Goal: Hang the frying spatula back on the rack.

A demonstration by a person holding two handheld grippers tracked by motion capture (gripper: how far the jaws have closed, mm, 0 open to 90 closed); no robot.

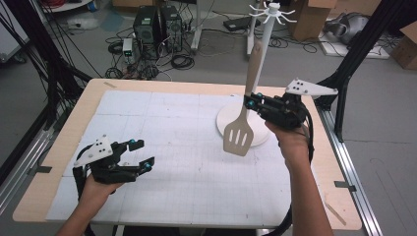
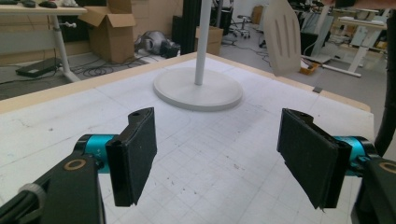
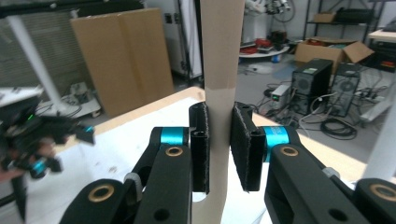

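A beige slotted spatula (image 1: 239,135) hangs upright above the table, blade down, handle pointing up beside a white rack pole (image 1: 266,44). My right gripper (image 1: 251,102) is shut on the spatula's neck; in the right gripper view both pads press the beige handle (image 3: 219,93) from either side. The rack's round white base (image 1: 222,120) rests on the mat behind the blade. My left gripper (image 1: 140,153) hovers low over the mat's near left, open with nothing between its fingers. In the left gripper view the spatula blade (image 2: 282,37) floats at the top right beyond the rack base (image 2: 198,91).
A white gridded mat (image 1: 182,157) covers the wooden table (image 1: 59,147). The rack's hook crown (image 1: 270,11) tops the pole. Computer towers (image 1: 157,27) and cables lie on the floor behind, with cardboard boxes (image 1: 314,14) at the far right.
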